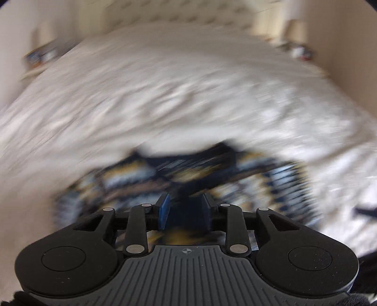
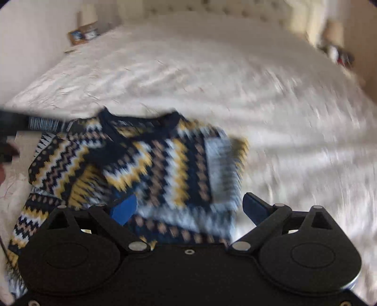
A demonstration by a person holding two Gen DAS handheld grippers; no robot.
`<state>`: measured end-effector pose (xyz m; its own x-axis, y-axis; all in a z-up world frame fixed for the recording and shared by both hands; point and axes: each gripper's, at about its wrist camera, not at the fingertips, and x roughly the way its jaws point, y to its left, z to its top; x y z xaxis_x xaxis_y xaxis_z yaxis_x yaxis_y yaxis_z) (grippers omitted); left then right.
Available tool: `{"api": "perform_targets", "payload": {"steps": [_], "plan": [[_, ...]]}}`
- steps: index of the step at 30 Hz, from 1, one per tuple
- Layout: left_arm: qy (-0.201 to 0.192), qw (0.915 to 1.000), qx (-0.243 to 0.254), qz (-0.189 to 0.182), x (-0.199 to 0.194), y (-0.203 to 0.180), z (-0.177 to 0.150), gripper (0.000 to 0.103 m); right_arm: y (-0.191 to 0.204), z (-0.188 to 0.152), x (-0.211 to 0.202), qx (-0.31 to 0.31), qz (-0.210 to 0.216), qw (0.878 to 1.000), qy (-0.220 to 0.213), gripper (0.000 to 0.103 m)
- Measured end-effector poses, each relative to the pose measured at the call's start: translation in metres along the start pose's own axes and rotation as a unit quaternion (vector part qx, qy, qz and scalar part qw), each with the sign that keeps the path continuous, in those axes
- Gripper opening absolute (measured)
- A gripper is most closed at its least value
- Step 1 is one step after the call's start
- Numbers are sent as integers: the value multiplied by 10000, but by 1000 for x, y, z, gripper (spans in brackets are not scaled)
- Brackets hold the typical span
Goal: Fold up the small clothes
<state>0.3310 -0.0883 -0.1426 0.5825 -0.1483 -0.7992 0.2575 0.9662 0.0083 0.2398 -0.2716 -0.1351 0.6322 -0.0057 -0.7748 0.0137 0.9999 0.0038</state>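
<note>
A small knit sweater [image 2: 153, 160] with navy, yellow, white and tan zigzags lies on a white bed, collar toward the headboard. A paler flap [image 2: 221, 169] is folded over its right side. My right gripper [image 2: 189, 208] hovers over the sweater's lower half, wide open, with nothing pressed between its blue pads [image 2: 124, 209]. In the blurred left wrist view the sweater [image 1: 165, 174] lies just ahead of my left gripper [image 1: 186, 210]. Its blue pads [image 1: 165, 211] stand a little apart, and dark navy knit shows in the gap.
The white bedcover [image 2: 235, 82] stretches far and right of the sweater, with a tufted headboard [image 2: 212, 7] behind. Nightstands with small items stand at the far left [image 2: 82, 33] and far right [image 2: 339, 54]. A dark object [image 2: 9, 127] pokes in at the left edge.
</note>
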Motion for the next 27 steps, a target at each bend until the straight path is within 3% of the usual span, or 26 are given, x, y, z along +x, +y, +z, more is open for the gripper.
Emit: {"api": "perform_targets", "payload": {"steps": [3,8,10,14,15,17,18,19,23,25,27], "plan": [[496,9972,-479,301,15,47,-16,29,32,16,12,-523,84,9982,-263,97],[1254,9871,-787,605,49,91,-49,30,90,35,47,-1448,77,9894,-69,91],[1469,9833,-985,434,59,99,-58,32,112,36,62,-1843,100,9828,69,75],[1399,9838,-1062,367,62,101,-61,33,146,31,96,-2659,85,9635,297,70],[1398,9841,-1029,369,63,101,-61,33,152,28,102,-2808,89,9592,306,64],[1371,9851,-982,347,65,101,-62,33,159,26,116,-3053,13,9513,429,43],[1354,9852,-1000,328,65,102,-63,33,158,27,122,-3051,-27,9508,543,19],[1335,9853,-1021,300,63,104,-64,33,152,30,125,-2884,-39,9555,616,12],[1247,9858,-1100,217,58,106,-67,33,81,42,101,-1317,-104,9903,429,13],[1193,9865,-1104,204,56,106,-69,33,40,37,93,-668,-376,9958,509,19],[1135,9873,-1098,193,54,105,-71,33,6,28,93,-143,-367,9964,750,25]]}}
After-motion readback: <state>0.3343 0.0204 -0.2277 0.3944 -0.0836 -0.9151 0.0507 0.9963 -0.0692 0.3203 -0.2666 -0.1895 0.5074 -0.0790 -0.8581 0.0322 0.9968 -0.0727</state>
